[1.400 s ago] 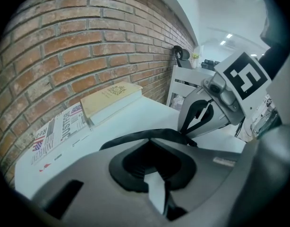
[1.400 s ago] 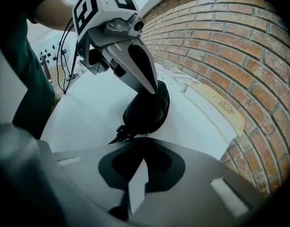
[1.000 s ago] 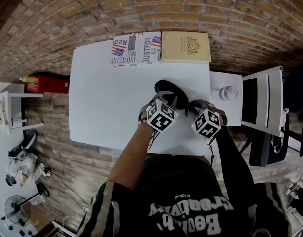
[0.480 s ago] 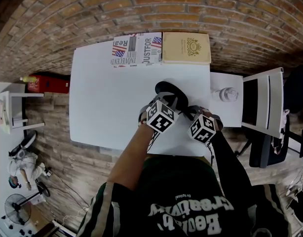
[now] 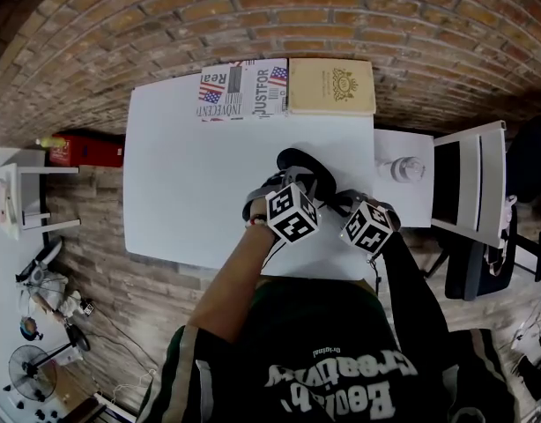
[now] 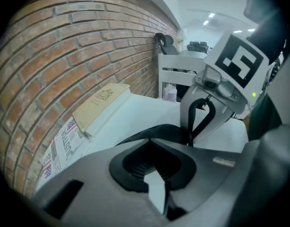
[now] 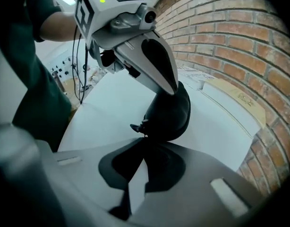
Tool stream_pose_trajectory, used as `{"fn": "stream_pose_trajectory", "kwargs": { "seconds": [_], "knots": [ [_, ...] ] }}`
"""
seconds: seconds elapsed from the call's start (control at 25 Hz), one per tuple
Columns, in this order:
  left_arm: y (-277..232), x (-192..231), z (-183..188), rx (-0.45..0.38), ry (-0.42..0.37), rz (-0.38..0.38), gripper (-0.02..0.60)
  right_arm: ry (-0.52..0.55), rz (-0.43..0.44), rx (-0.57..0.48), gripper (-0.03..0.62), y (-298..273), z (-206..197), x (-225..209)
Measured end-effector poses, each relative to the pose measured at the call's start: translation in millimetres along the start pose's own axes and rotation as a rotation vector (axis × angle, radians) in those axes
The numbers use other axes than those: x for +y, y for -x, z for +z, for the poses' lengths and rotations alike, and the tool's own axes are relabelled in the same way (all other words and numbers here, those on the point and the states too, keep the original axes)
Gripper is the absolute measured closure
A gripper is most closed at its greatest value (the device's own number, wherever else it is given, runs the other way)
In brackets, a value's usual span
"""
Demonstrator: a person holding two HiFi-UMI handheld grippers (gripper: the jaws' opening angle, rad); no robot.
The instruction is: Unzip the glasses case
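White table (image 5: 191, 166) by the brick wall (image 5: 341, 7) holds the case (image 5: 297, 159) at its near right. Beside me, the left gripper (image 6: 157, 141) clenches the case's edge; the right gripper (image 7: 144, 138) pinches its zipper (image 7: 138, 126).

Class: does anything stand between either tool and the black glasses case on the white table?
Nothing visible does. The left tool is clamped on the glasses case, and the right tool is closed at its near end, by the zip pull.
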State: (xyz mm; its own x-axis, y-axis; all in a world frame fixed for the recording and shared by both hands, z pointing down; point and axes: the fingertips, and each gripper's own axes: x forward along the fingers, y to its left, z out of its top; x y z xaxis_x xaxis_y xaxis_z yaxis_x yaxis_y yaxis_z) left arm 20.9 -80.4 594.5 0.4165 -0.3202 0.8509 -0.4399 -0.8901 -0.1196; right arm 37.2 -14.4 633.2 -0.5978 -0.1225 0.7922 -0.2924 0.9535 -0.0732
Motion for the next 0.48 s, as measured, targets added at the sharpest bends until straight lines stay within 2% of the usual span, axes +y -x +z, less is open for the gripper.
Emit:
{"fn": "stream_pose_trajectory", "kwargs": {
  "seconds": [0.08,0.16,0.32,0.4,0.48],
  "knots": [
    [1.3,-2.2,7.6,-0.003,-0.015,0.000,0.572,0.025,0.041,0.003,0.582,4.9,-6.6,-2.7],
    [2.4,-0.9,13.7,-0.015,-0.011,0.005,0.572,0.019,0.034,0.016,0.583,9.8,-13.0,-15.3],
    [-3.9,0.5,14.6,-0.002,-0.015,-0.006,0.572,-0.017,-0.101,0.051,0.582,21.1,-20.8,-58.9],
    [-7.6,1.3,12.9,-0.006,0.021,-0.014,0.572,-0.023,-0.171,0.065,0.582,23.9,-20.2,-76.4],
    [-8.9,2.7,14.0,-0.033,0.087,-0.018,0.572,-0.020,-0.205,0.078,0.582,23.5,-19.4,-85.0]
  ]
}}
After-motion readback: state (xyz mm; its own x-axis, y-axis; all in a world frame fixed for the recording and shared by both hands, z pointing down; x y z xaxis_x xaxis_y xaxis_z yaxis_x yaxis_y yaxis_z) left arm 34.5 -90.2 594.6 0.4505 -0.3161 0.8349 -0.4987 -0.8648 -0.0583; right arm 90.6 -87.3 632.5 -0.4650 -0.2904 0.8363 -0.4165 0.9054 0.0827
